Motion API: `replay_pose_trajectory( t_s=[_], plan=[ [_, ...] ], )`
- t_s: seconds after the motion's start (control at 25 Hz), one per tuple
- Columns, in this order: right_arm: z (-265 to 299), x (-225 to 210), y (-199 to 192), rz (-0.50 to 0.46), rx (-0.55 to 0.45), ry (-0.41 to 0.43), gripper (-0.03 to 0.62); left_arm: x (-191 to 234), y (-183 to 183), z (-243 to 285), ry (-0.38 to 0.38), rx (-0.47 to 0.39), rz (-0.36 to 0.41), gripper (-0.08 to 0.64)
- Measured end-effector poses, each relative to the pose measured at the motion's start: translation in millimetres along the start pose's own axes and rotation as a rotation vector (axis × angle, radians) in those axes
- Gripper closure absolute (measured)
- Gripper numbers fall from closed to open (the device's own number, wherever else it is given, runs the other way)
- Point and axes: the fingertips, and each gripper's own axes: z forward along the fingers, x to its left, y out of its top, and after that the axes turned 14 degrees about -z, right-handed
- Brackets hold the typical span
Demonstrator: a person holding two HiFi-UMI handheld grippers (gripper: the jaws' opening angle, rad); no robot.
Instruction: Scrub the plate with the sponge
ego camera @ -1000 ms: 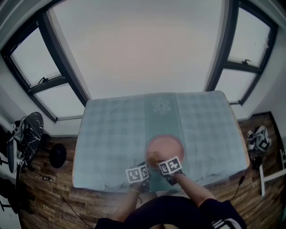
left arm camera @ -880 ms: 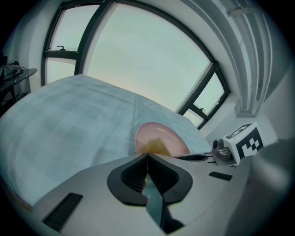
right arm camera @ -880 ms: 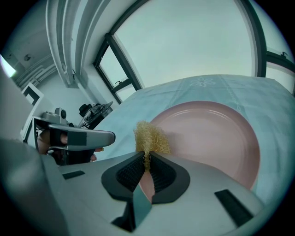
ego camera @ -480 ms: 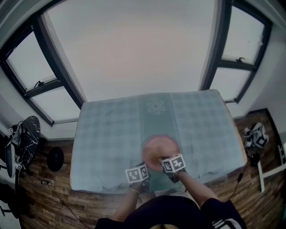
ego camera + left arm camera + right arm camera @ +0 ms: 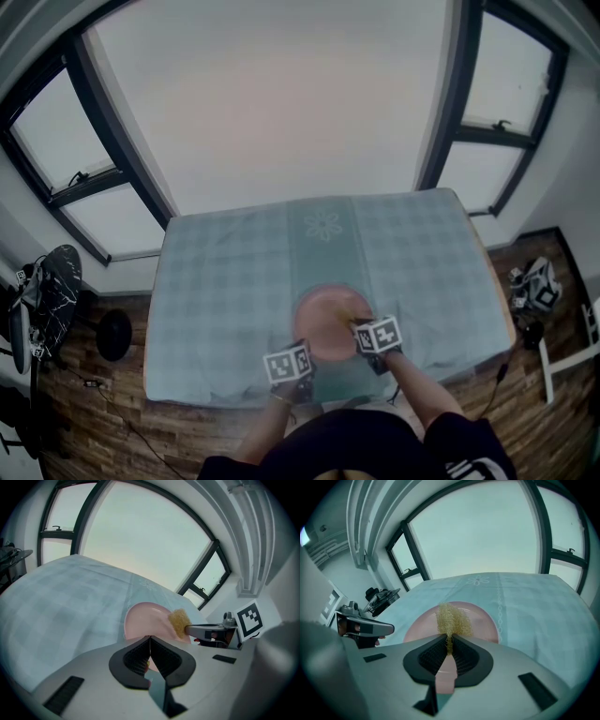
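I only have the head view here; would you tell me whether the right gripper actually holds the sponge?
Observer: Yes. The right gripper view shows the right gripper shut on the yellow sponge, which sticks out ahead of its jaws over the pink plate.
Operator: Thank you. And what is the left one doing?
Observer: In its own view, the left gripper is shut on the plate's near rim, with pink showing below the closed jaws.
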Motion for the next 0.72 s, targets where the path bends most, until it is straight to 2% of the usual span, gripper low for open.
replay_pose_trajectory(
  t_s=[0.28, 0.72],
  plan=[
    [2, -28, -19, 0.006, 0.05, -0.049, 0.557, 1, 1, 2, 0.009, -0.003, -0.002, 0.552],
    [15, -31, -43, 0.019, 0.12, -0.037, 0.557, 3, 0, 2, 0.022, -0.002, -0.003, 0.552]
  ],
)
